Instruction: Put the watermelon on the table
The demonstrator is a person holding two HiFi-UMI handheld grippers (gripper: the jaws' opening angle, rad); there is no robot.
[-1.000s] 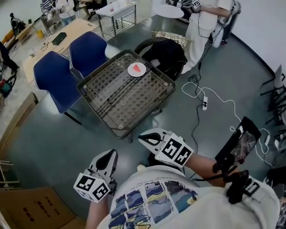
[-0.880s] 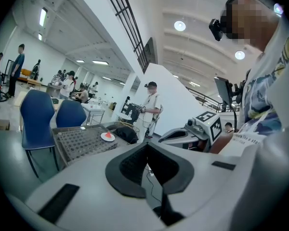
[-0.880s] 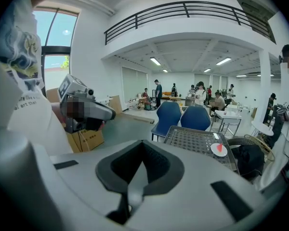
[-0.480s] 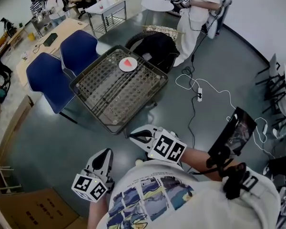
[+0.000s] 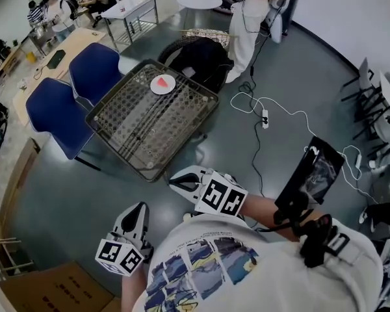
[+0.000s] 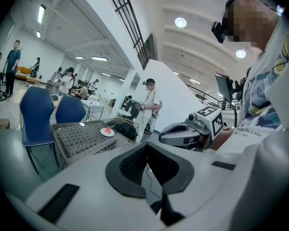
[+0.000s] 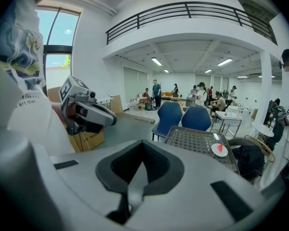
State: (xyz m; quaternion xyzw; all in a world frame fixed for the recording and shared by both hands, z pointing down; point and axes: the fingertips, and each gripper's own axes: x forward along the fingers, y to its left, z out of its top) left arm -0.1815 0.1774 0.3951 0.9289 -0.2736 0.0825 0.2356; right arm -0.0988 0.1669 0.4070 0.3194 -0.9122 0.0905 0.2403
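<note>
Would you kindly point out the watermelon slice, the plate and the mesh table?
watermelon slice point(image 5: 162, 80): head view, middle of the red flesh.
plate point(image 5: 170, 89): head view, bare white rim beside the slice.
mesh table point(image 5: 140, 132): head view, bare wire top.

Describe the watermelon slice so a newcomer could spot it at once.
Find the square wire-mesh table beside the two blue chairs. Near its far corner sits a round white plate. The watermelon is the small red wedge on that plate, the only red thing on the table.
</note>
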